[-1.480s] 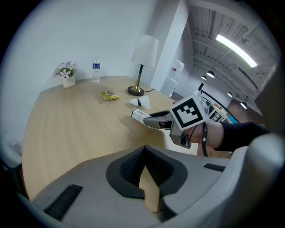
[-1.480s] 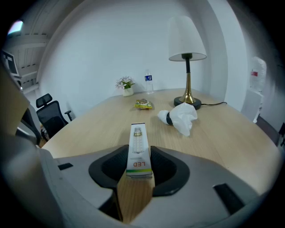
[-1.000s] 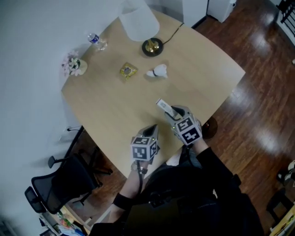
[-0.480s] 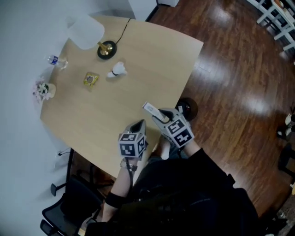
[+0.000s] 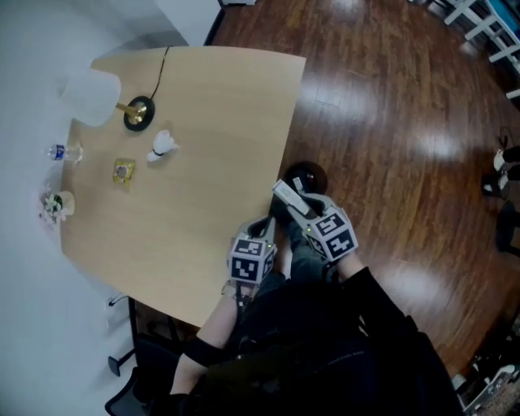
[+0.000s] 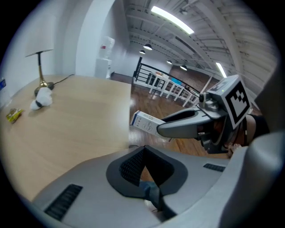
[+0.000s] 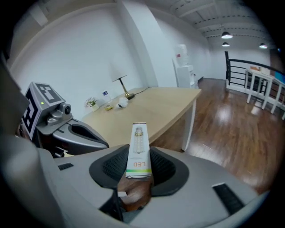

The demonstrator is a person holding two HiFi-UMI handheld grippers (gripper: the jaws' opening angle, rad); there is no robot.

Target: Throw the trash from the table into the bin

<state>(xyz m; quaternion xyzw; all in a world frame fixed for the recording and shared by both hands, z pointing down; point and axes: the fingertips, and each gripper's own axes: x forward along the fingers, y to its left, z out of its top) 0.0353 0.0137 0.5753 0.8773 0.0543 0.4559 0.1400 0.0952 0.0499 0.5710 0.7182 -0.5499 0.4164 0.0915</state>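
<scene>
My right gripper (image 5: 296, 207) is shut on a white LED bulb box (image 5: 286, 195), which sticks out forward between its pads (image 7: 139, 149). It hangs past the table's near right edge, just over a dark round bin (image 5: 307, 174) on the wooden floor. My left gripper (image 5: 265, 231) is beside it on the left, shut with nothing in it (image 6: 142, 164). The left gripper view shows the box (image 6: 144, 122) in the right gripper (image 6: 178, 127). On the table (image 5: 219, 122) lie a crumpled white paper (image 5: 162, 145) and a yellow wrapper (image 5: 123, 171).
A brass-footed lamp (image 5: 136, 112) with a cable, a small water bottle (image 5: 61, 152) and a little flower pot (image 5: 55, 203) stand along the table's far left side. A black office chair (image 5: 134, 370) is at the lower left. White chairs (image 5: 479, 20) stand far right.
Both grippers have swung right, off the tabletop to its edge and over the floor by the dark bin. The box stays in the right gripper. The table has slid left in view.
</scene>
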